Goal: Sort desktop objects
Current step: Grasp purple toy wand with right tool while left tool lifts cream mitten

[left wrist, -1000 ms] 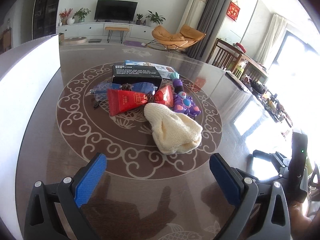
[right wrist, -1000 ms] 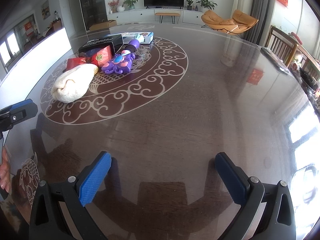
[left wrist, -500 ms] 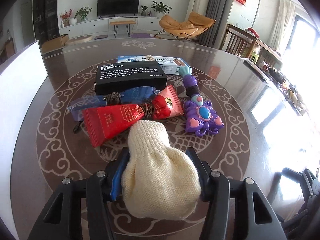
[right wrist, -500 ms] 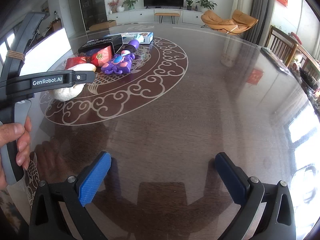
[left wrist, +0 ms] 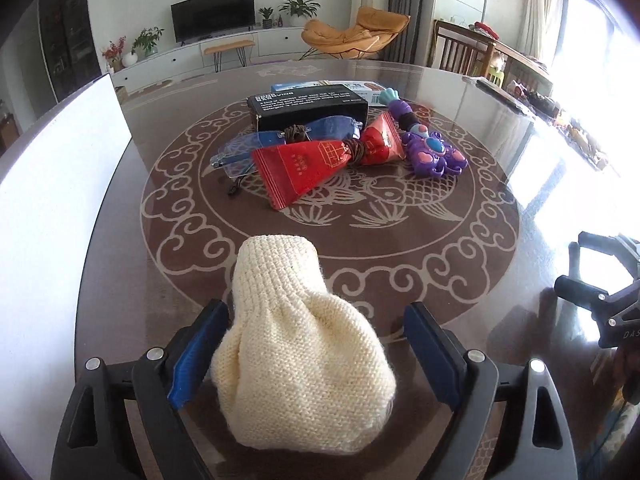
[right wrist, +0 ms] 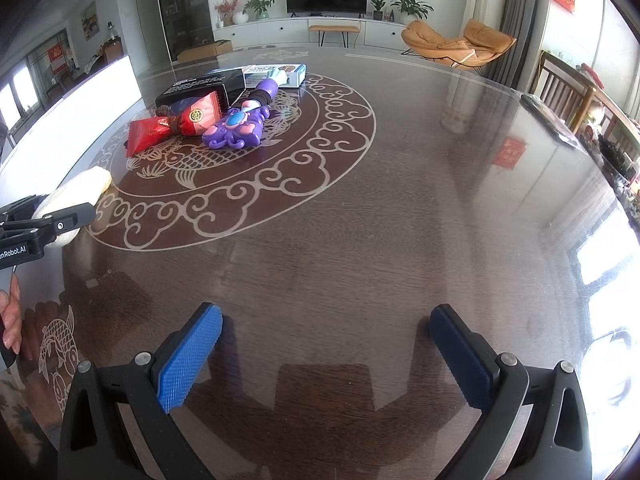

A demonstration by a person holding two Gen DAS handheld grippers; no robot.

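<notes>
A cream knitted hat [left wrist: 296, 360] lies between the blue pads of my left gripper [left wrist: 316, 356]. The jaws stand wide, the left pad touching the hat and the right pad a little apart from it. The hat also shows at the left edge of the right wrist view [right wrist: 76, 196]. Farther on lie a red packet [left wrist: 316, 160], a blue transparent packet [left wrist: 288, 136], a black box [left wrist: 312, 108], a purple toy [left wrist: 428, 148] and a blue-white box [left wrist: 352, 88]. My right gripper [right wrist: 324, 356] is open and empty over bare table.
A white board [left wrist: 56, 184] stands along the table's left side. The dark glass-topped table [right wrist: 400, 220] carries a round cloud pattern. The right gripper's body [left wrist: 608, 296] shows at the right of the left wrist view. Chairs stand beyond the far right edge.
My left gripper has pulled back toward me with the hat, away from the pile, and its jaws have widened since half a second ago. The right gripper has not moved.
</notes>
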